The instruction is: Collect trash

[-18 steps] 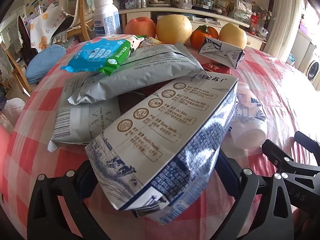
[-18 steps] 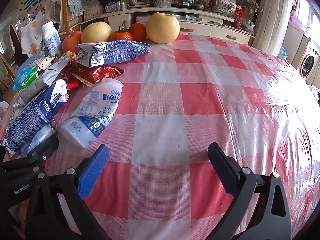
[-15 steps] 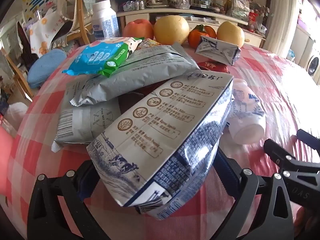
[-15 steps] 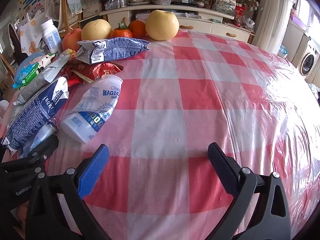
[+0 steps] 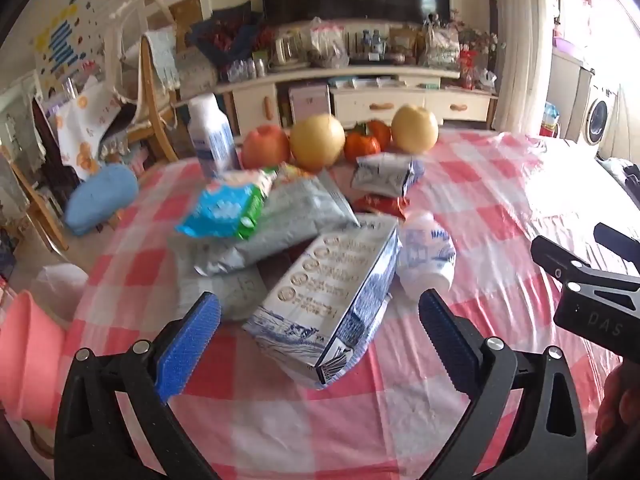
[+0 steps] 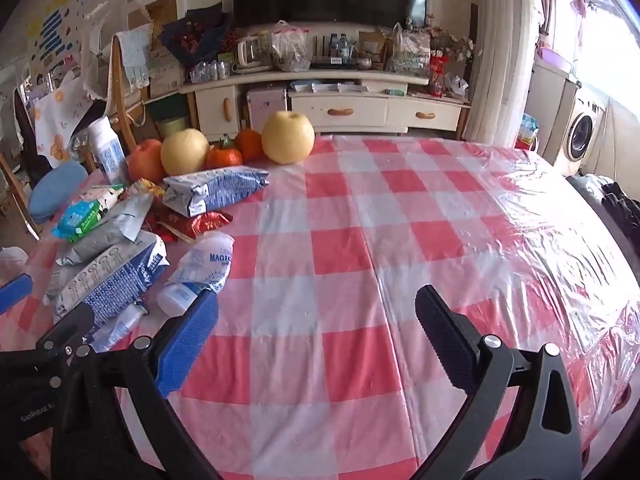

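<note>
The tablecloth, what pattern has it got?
The tablecloth is checked in red and white, under a clear plastic cover; the right wrist view shows it best.

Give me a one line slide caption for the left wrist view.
Open left gripper faces a blue-and-white carton atop piled wrappers on the checked table.

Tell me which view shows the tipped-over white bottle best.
The right wrist view: the white bottle lies sharp and unobstructed, its label readable. In the left wrist view it is motion-blurred and partly hidden behind the blue-and-white bag.
</note>
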Available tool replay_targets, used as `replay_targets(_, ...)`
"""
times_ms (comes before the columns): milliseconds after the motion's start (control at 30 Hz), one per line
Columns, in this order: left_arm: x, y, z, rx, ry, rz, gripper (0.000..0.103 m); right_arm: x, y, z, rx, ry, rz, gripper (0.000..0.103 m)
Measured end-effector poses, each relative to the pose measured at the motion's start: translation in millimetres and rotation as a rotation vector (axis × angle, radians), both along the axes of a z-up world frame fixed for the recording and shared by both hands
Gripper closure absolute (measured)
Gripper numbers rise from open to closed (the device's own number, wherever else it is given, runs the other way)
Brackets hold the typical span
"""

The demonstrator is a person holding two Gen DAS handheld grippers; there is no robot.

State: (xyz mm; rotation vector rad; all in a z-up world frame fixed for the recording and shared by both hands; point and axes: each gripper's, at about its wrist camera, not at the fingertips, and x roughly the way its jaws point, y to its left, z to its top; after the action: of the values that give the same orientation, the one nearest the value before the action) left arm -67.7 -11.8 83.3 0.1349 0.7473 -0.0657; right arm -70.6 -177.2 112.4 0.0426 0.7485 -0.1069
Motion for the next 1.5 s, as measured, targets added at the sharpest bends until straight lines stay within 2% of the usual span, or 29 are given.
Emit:
replay_targets(200,-14,21,35,0.009,-0.099,0.018,0.005,-24,18,26,-0.015,-0.088,0.024,0.004)
replay_targets(600,-44,62,67,-0.014,-0.167,0.095,0.005,-72,64,66,-0.039,-0.214,0.074,0.004)
replay_targets(1133,-68,100,83,-0.032,-0.219,0.148,0.005,-95,106,74,-0.082,-0.260,0.139,0.004)
replay_targets(1500,-70,104,83,-0.032,-0.226,0.152,0.005,-93,108,67,-0.062,-0.251,0.159,0.004)
